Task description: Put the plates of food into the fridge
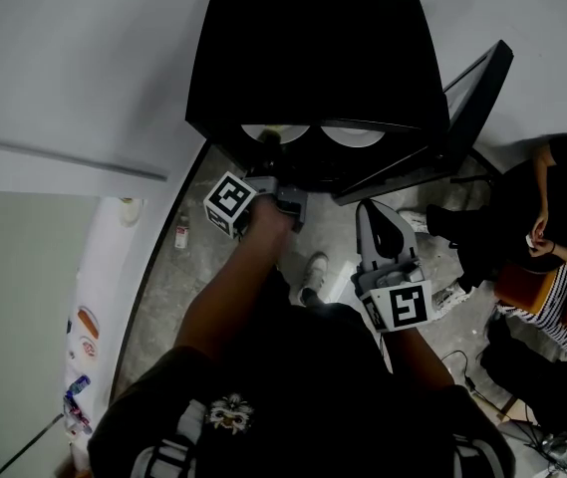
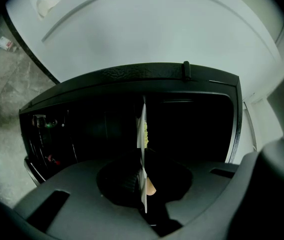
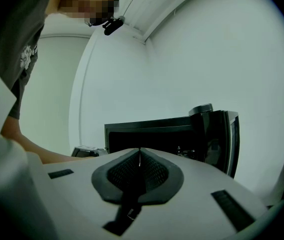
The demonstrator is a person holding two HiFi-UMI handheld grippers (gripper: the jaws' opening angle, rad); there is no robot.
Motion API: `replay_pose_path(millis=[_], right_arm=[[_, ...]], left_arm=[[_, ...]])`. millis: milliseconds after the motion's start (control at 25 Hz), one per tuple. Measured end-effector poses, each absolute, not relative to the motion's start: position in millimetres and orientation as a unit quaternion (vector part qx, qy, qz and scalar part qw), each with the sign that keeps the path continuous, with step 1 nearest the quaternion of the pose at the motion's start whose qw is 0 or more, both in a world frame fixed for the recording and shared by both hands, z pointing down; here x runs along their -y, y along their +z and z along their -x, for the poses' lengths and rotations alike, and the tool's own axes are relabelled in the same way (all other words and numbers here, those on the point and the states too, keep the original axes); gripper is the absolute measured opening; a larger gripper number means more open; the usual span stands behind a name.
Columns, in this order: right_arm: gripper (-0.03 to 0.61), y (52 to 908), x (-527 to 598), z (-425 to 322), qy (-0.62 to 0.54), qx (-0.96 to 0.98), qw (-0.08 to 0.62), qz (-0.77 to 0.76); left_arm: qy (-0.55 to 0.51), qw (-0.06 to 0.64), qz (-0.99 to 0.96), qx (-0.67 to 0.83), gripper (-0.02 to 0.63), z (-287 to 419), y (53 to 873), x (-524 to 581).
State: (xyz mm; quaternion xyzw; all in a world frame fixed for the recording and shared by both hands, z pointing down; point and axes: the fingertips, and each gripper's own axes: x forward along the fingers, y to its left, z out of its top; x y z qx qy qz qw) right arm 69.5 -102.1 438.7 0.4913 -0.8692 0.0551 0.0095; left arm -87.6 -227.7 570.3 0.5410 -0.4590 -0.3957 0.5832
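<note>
**Plate held inside the fridge**

Head view: the left gripper reaches into the open fridge, at a plate beside a second plate. The right gripper is outside.
Left gripper view: jaws pinch the plate's rim, edge-on.
Right gripper view: jaws pressed together, empty.

Your right gripper has its jaws pressed together with nothing between them, and it points level at the black fridge. The fridge's door stands swung open on the right. At the left your forearm reaches toward the dark opening, with the left gripper at its end. A white wall rises behind.
</note>
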Motion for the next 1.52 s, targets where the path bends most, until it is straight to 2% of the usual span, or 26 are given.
replay_pose_path(millis=[120, 200, 440, 600, 920, 1200, 1520], right_arm=[[0.025, 430.7, 102.8, -65.7, 0.048, 0.871, -0.007, -0.490], [0.025, 429.3, 101.0, -64.4, 0.047, 0.872, -0.009, -0.488], [0.025, 428.3, 96.2, -64.9, 0.049, 0.874, -0.016, -0.484], [0.025, 423.6, 92.4, -63.3, 0.048, 0.875, -0.028, -0.480], [0.025, 411.0, 79.0, -60.3, 0.033, 0.883, -0.044, -0.466], [0.025, 413.6, 64.6, -64.8, 0.023, 0.890, -0.034, -0.455], [0.025, 390.7, 56.7, -57.4, 0.008, 0.896, -0.068, -0.439]], left_arm=[[-0.395, 0.579, -0.544, 0.462, 0.049, 88.8, 565.8, 226.2], [-0.391, 0.574, -0.549, 0.465, 0.139, 90.0, 561.3, 222.6], [-0.344, 0.535, -0.608, 0.475, 0.140, 85.0, 542.7, 199.0], [-0.305, 0.486, -0.664, 0.479, 0.140, 77.5, 519.9, 178.1], [-0.233, 0.338, -0.769, 0.490, 0.121, 67.1, 454.3, 138.3], [-0.141, 0.153, -0.835, 0.509, 0.049, 49.2, 392.9, 104.0], [-0.059, -0.004, -0.851, 0.522, 0.023, 34.5, 360.7, 63.4]])
